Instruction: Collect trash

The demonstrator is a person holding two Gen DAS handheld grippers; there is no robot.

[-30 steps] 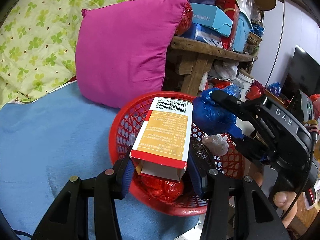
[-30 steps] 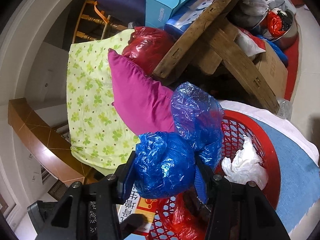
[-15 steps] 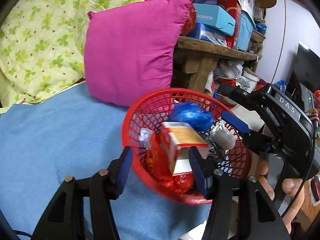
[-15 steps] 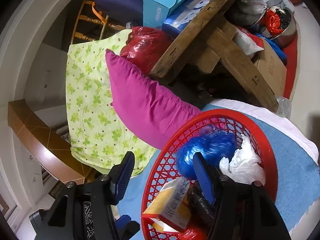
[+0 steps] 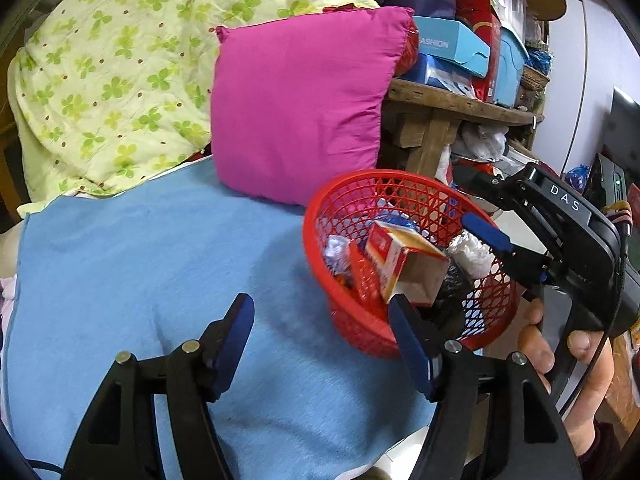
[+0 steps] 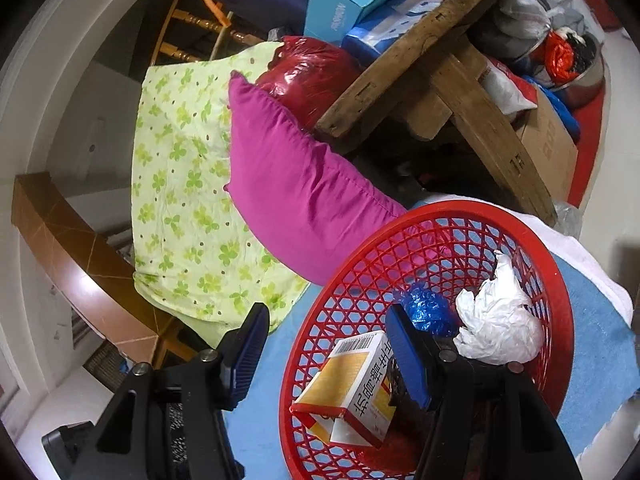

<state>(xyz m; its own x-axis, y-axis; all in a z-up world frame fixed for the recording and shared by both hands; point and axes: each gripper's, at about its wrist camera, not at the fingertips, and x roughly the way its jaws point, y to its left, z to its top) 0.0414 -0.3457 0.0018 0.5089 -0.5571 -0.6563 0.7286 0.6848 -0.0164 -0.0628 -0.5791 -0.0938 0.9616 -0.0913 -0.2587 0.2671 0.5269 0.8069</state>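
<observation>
A red mesh basket stands on the blue blanket near its edge. In it lie a red, yellow and white carton, a crumpled blue plastic bag, white crumpled plastic and red wrappers. My left gripper hovers over the blanket beside the basket's near left rim, its jaws opening and nothing between them. My right gripper is open and empty over the basket's rim, one finger above the trash.
A magenta pillow leans against a green-flowered quilt behind the basket. A wooden table piled with boxes stands beyond. A person's hand holds the right gripper's handle. The blue blanket stretches left.
The left gripper let go of the carton and the right let go of the blue bag; both now lie in the basket. The left gripper drew back leftward, jaws wider.
</observation>
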